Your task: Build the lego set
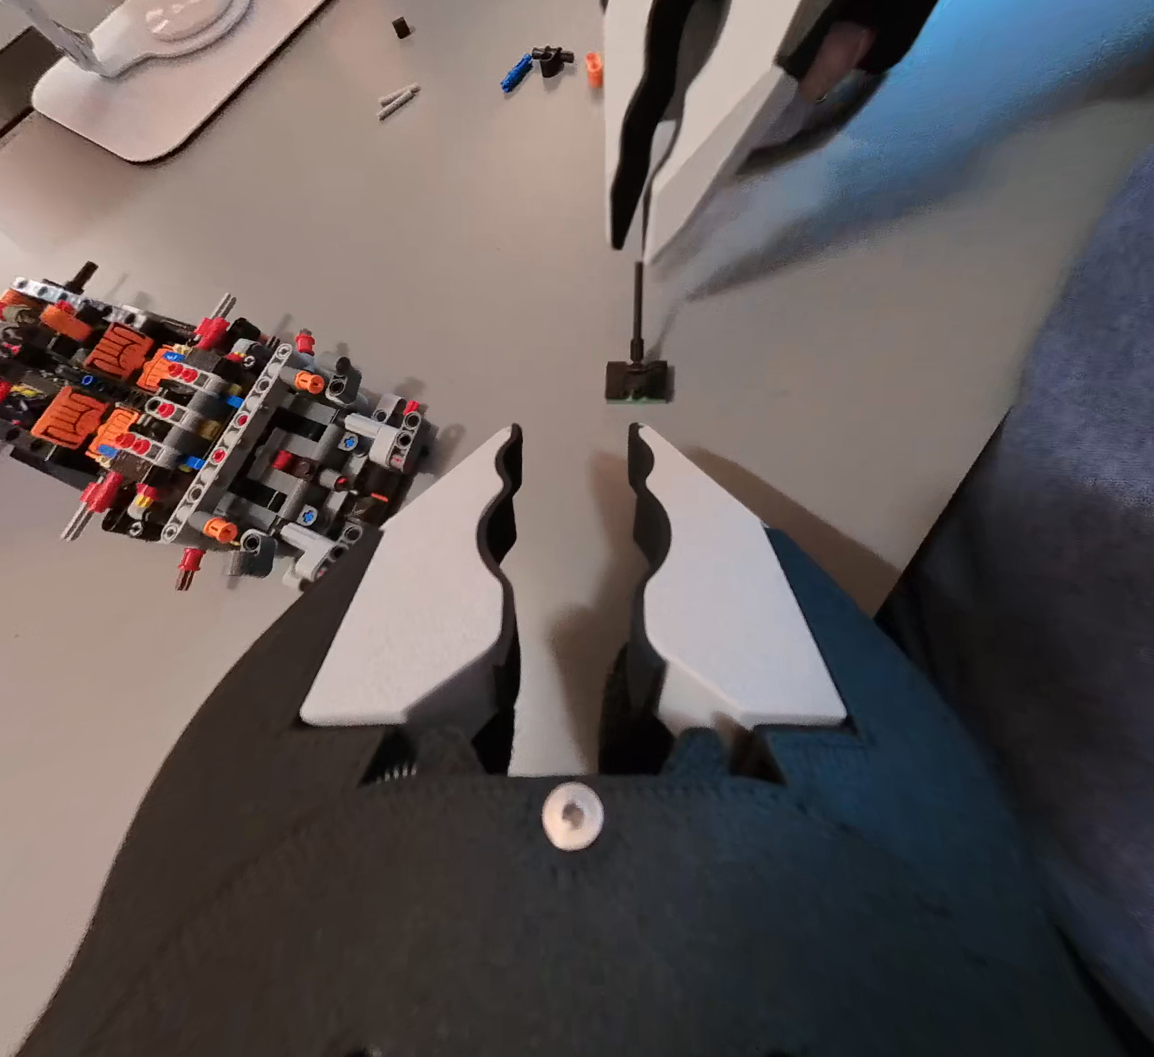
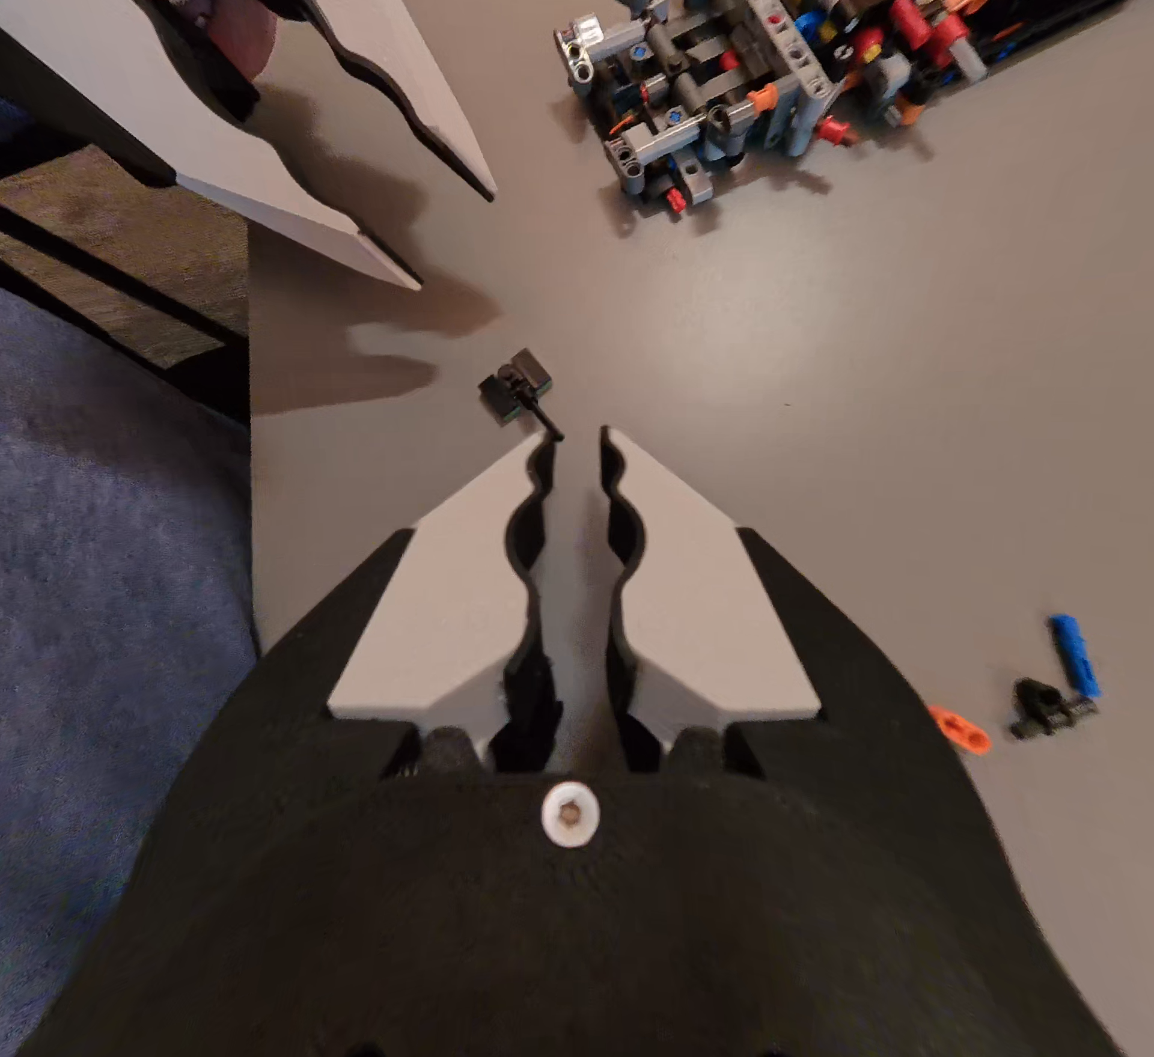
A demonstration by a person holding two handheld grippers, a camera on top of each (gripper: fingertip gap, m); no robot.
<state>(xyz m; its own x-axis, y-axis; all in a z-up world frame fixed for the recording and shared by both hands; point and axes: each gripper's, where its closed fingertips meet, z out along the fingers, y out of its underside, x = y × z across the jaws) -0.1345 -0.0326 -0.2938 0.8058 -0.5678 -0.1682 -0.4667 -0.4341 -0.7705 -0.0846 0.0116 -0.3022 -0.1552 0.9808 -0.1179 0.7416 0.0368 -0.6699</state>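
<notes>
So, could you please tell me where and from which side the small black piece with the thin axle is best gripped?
Probably the small black piece with the thin axle is best gripped on its thin axle, which lies flat pointing toward the right gripper. Come from above, fingers straddling the axle; the flat block end offers less purchase.

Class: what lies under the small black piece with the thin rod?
The small black block with a thin black rod rests on the plain grey tabletop. A green sliver shows at its lower edge; its underside is hidden.

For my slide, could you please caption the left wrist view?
Open left claw faces a small black axle piece on the grey table, Lego model alongside.
</notes>
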